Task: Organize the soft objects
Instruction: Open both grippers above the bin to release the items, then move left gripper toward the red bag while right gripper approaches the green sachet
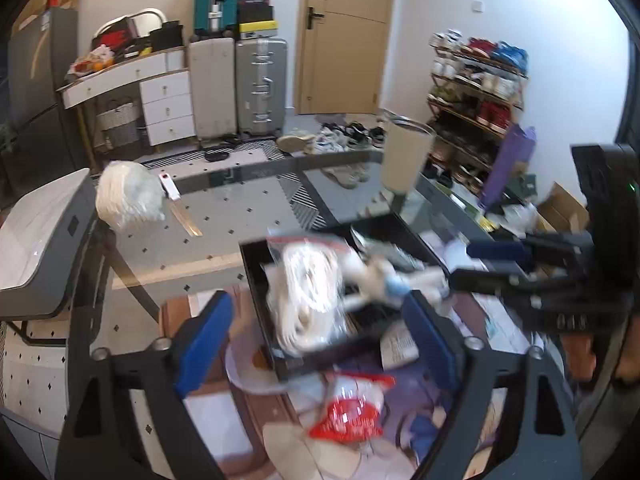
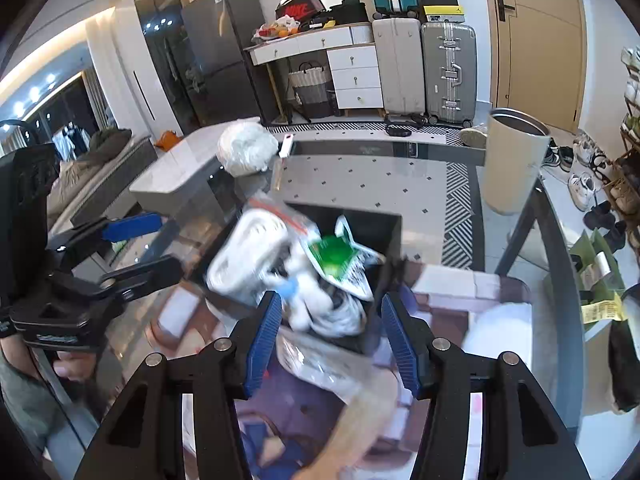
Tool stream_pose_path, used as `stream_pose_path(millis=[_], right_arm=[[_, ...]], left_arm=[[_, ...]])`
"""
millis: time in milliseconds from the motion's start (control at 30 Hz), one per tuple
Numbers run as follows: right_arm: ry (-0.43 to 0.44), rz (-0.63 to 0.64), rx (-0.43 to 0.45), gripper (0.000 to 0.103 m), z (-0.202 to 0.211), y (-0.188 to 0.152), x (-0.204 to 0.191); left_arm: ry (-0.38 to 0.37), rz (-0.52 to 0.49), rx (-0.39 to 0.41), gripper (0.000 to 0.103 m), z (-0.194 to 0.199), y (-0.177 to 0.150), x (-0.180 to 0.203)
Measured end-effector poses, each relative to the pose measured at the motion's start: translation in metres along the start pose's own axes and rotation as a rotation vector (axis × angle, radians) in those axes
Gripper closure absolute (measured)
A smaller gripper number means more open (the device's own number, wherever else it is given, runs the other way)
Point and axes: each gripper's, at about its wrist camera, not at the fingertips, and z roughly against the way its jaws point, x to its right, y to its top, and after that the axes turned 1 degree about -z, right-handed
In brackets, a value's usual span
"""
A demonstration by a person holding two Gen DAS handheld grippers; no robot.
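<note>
Both tongs stand open and grip nothing. Directly ahead of the left tongs (image 1: 316, 340) and right tongs (image 2: 328, 336), a black tray (image 1: 256, 276) rests on the glass tabletop (image 1: 224, 216), holding a bagged white rope coil (image 1: 308, 292), a green-printed packet (image 2: 336, 256) and white fabric pieces (image 2: 320, 312).

Assessment: contents appear light, limp and compressible; plastic wrapping is likely slippery. Recommended hold: pinch a bunched fold of the bag or across the coil's thick bundle, not a loose film edge. Motion blur limits detail.
</note>
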Motion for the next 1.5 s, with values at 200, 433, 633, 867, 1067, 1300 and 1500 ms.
stream_pose_path(millis=[200, 433, 633, 867, 1067, 1300, 1500], right_arm=[[0.026, 0.0, -0.043, 0.04, -0.005, -0.026, 0.013], [0.029, 0.031, -0.095, 0.04, -0.033, -0.036, 0.006], [-0.023, 0.032, -0.124, 0.075, -0.044, -0.038, 0.001], [0.131, -0.184, -0.305, 0.092, -0.049, -0.054, 0.021], [0.142, -0.166, -0.378, 0.091, -0.053, -0.074, 0.004], [0.015, 0.063, -0.266, 0.045, -0.023, -0.058, -0.03], [0.033, 0.123, -0.227, 0.023, -0.015, -0.057, -0.04]], left_arm=[[-0.067, -0.063, -0.056, 0.012, 0.002, -0.035, 0.01], [-0.093, -0.115, -0.182, 0.012, -0.026, -0.063, 0.025], [-0.078, -0.149, -0.214, 0.012, -0.039, -0.073, 0.036], [-0.041, -0.142, -0.225, 0.055, -0.04, -0.078, 0.034], [-0.053, -0.123, -0.243, 0.068, -0.037, -0.085, 0.027], [-0.036, -0.122, -0.252, 0.036, -0.033, -0.085, 0.019], [-0.025, -0.118, -0.189, 0.023, -0.02, -0.074, 0.016]])
